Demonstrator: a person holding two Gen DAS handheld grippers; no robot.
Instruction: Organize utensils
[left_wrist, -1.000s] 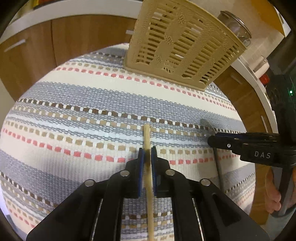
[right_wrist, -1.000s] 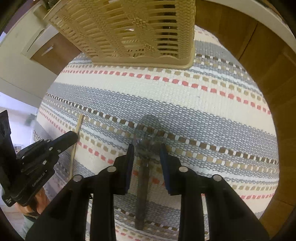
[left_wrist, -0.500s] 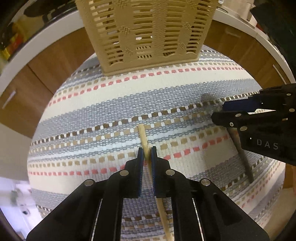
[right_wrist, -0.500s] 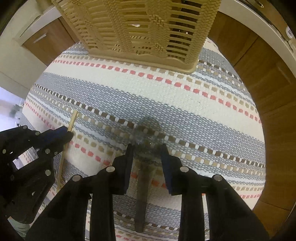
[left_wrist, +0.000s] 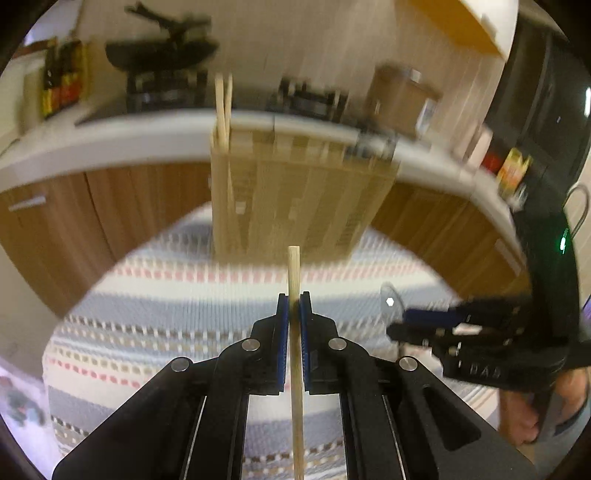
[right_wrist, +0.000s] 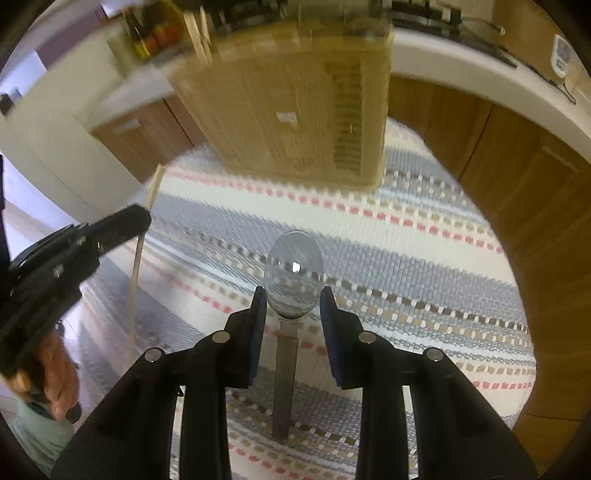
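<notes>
My left gripper (left_wrist: 294, 302) is shut on a wooden chopstick (left_wrist: 294, 269), which points up toward the beige slotted basket (left_wrist: 295, 199); it hangs above the striped cloth (left_wrist: 166, 314). Two more chopsticks (left_wrist: 223, 107) stand in the basket's left corner. In the right wrist view, my right gripper (right_wrist: 292, 295) has its jaws closing, with the pads against the bowl of a clear plastic spoon (right_wrist: 293, 266) held off the cloth (right_wrist: 406, 258). The basket (right_wrist: 288, 110) stands ahead. The left gripper (right_wrist: 144, 218) and its chopstick (right_wrist: 136, 266) show at the left. The right gripper (left_wrist: 397, 321) and spoon (left_wrist: 390, 302) show at the right.
A white kitchen counter (left_wrist: 110, 136) with wooden cabinets (left_wrist: 74, 229) curves behind the table. On it stand a stove with a dark pan (left_wrist: 159, 55), bottles (left_wrist: 59, 81) and a jar (left_wrist: 402, 99). A person's hand (right_wrist: 55, 373) grips the left tool.
Both grippers have risen from the cloth, carrying the chopstick and the spoon with them. Both views have tilted up, so the counter behind the basket now shows. The right jaws have narrowed.
</notes>
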